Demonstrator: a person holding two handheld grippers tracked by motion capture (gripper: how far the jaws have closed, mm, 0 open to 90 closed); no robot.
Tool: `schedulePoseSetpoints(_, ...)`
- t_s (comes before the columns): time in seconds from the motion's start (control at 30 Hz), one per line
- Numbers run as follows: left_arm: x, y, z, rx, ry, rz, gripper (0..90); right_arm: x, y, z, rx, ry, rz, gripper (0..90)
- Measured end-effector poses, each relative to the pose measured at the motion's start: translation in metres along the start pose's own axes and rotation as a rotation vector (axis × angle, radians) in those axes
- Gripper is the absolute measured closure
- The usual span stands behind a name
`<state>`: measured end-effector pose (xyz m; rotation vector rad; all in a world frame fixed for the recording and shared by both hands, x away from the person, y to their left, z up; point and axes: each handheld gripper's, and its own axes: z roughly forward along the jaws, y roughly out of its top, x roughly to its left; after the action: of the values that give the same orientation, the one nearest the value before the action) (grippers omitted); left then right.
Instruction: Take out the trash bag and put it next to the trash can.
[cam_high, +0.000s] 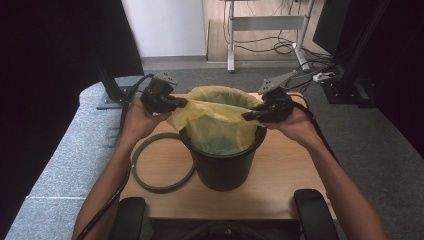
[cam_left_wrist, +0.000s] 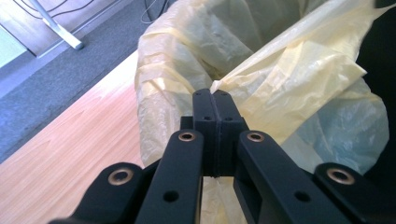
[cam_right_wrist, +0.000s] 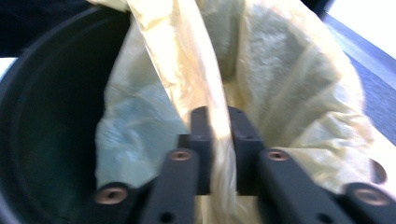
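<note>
A black bin (cam_high: 222, 162) is standing at the centre of the wooden table (cam_high: 285, 175), lined with a yellow bag (cam_high: 220, 120). The left gripper (cam_high: 181, 102), at the bin's ten o'clock, is pinching the bag's rim with its jaws pressed together on the film. The right gripper (cam_high: 248, 116), at two o'clock, is clamping the opposite edge, the plastic bunched between its jaws. The bag's mouth is stretching taut between them above the bin. A grey ring (cam_high: 162, 162) is lying flat at the bin's nine o'clock, just beside it.
</note>
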<state>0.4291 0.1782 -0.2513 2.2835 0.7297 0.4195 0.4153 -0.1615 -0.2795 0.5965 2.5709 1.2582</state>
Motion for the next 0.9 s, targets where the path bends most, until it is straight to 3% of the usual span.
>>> schedulePoseSetpoints(0.17, 0.006, 0.001, 0.012, 0.024, 0.032, -0.001, 90.0, -0.009, -0.001, 0.004, 0.017, -0.055, 0.003, 87.1)
schedulePoseSetpoints(0.3, 0.012, 0.001, 0.019, 0.02, 0.056, -0.005, 89.3, -0.019, 0.0, 0.009, 0.004, -0.114, 0.015, 80.5)
schedulePoseSetpoints(0.4, 0.017, 0.001, 0.024, 0.024, 0.08, -0.016, 76.3, -0.029, 0.002, 0.015, 0.007, -0.183, 0.034, 61.9)
schedulePoseSetpoints(0.43, 0.017, 0.001, 0.024, 0.024, 0.08, -0.016, 71.7, -0.029, 0.002, 0.015, 0.007, -0.183, 0.034, 61.9)
schedulePoseSetpoints(0.47, 0.02, 0.001, 0.026, 0.035, 0.08, -0.024, 71.7, -0.032, 0.002, 0.016, 0.009, -0.2, 0.045, 55.6)
schedulePoseSetpoints(0.5, 0.021, 0.0, 0.028, 0.039, 0.079, -0.027, 65.1, -0.037, 0.001, 0.019, 0.009, -0.215, 0.071, 44.4)
schedulePoseSetpoints(0.6, 0.026, -0.002, 0.03, 0.029, 0.064, -0.065, 59.8, -0.047, 0.0, 0.025, 0.024, -0.217, 0.143, 33.2)
schedulePoseSetpoints(0.67, 0.029, -0.003, 0.031, 0.026, 0.046, -0.092, 59.2, -0.053, -0.001, 0.03, 0.048, -0.202, 0.186, 31.8)
schedulePoseSetpoints(0.77, 0.032, -0.003, 0.032, 0.022, 0.035, -0.114, 58.6, -0.058, -0.002, 0.037, 0.071, -0.189, 0.209, 33.1)
schedulePoseSetpoints(0.9, 0.033, -0.004, 0.032, 0.007, 0.013, -0.141, 58.5, -0.061, -0.001, 0.041, 0.071, -0.159, 0.225, 49.8)
